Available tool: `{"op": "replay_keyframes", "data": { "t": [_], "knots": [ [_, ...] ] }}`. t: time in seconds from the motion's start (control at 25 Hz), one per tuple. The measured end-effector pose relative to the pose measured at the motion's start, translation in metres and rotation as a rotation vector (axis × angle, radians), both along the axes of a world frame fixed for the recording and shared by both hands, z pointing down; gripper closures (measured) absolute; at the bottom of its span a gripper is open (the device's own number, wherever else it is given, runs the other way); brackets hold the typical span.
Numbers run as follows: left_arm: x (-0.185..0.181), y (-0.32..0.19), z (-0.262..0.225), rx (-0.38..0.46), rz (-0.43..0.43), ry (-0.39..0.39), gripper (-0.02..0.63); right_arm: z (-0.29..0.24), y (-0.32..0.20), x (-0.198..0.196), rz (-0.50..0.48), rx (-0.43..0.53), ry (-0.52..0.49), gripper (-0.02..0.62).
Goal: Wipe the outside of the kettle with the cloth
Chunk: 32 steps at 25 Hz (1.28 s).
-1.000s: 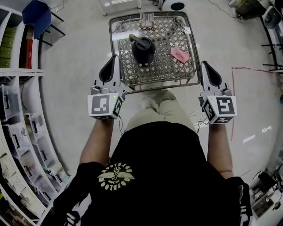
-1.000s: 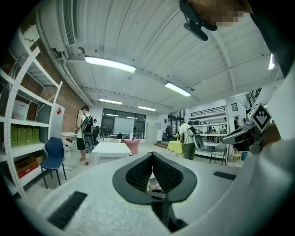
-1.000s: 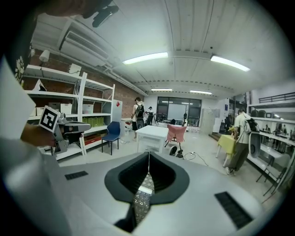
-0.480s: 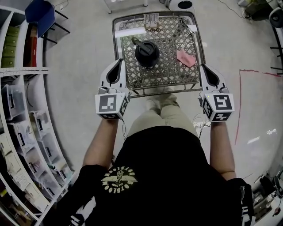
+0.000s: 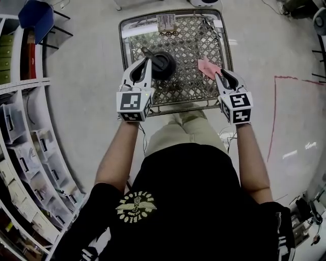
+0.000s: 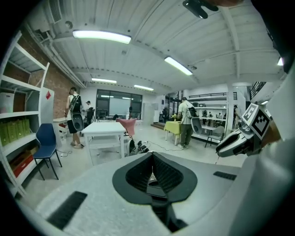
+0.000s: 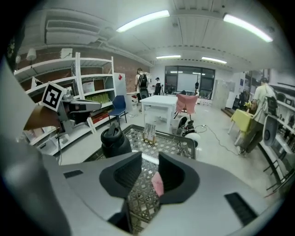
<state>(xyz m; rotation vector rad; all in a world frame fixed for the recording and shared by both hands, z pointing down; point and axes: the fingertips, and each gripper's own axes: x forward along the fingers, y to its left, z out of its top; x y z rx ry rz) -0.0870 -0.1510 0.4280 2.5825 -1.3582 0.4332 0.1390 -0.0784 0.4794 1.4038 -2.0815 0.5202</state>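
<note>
A black kettle (image 5: 163,64) with a handle stands on the lattice-topped table (image 5: 178,105), left of centre. A pink cloth (image 5: 208,68) lies crumpled on the table's right side. My left gripper (image 5: 144,62) is shut and empty, its tip just left of the kettle; the left gripper view shows its pads (image 6: 152,159) meeting, and no table. My right gripper (image 5: 218,74) hovers just short of the cloth. Its jaws have just been opening and stand slightly apart (image 7: 150,159) with nothing between them. The cloth (image 7: 157,183) shows through the gap, and the kettle (image 7: 115,140) stands to the left.
A small card stand (image 5: 166,23) sits at the table's far edge. Curved shelving with bins (image 5: 20,127) runs along the left, with a blue chair (image 5: 34,15) beyond it. Red tape (image 5: 275,102) marks the floor on the right. A white table (image 7: 159,101) and people are farther off.
Both grippers have moved forward and down over the table. The left one now sits beside the kettle, the right one at the cloth. The right jaws have parted a little.
</note>
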Motion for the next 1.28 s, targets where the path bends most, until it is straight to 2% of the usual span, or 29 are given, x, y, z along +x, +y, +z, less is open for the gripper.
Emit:
{"op": "replay_keyframes", "data": {
  "t": [0.04, 0.12, 0.24, 0.36, 0.48, 0.8, 1.0, 1.28],
  "knots": [
    [0.003, -0.006, 0.005, -0.009, -0.003, 0.001, 0.6, 0.011, 0.0, 0.0, -0.017, -0.033, -0.007, 0.48],
    [0.009, -0.017, 0.015, -0.029, -0.011, 0.009, 0.6, 0.031, 0.0, 0.0, -0.048, -0.09, -0.012, 0.412],
    [0.02, -0.03, 0.029, -0.06, 0.003, 0.019, 0.598, 0.059, -0.002, 0.004, -0.075, -0.153, -0.004, 0.372],
    [0.03, -0.041, 0.043, -0.067, 0.023, -0.004, 0.6, 0.092, -0.006, 0.011, -0.093, -0.231, 0.015, 0.35],
    [0.034, -0.049, 0.052, -0.061, 0.035, -0.045, 0.6, 0.124, -0.011, 0.014, -0.119, -0.293, 0.055, 0.339],
    [0.04, -0.056, 0.073, -0.053, 0.05, -0.168, 0.6, 0.203, -0.022, 0.029, -0.132, -0.438, 0.088, 0.337],
    [0.045, -0.058, 0.087, -0.057, 0.058, -0.246, 0.6, 0.233, -0.025, 0.038, -0.154, -0.486, 0.099, 0.337],
    [0.046, -0.062, 0.096, 0.0, 0.049, -0.392, 0.6, 0.266, -0.028, 0.031, -0.22, -0.548, 0.109, 0.337]
  ]
}}
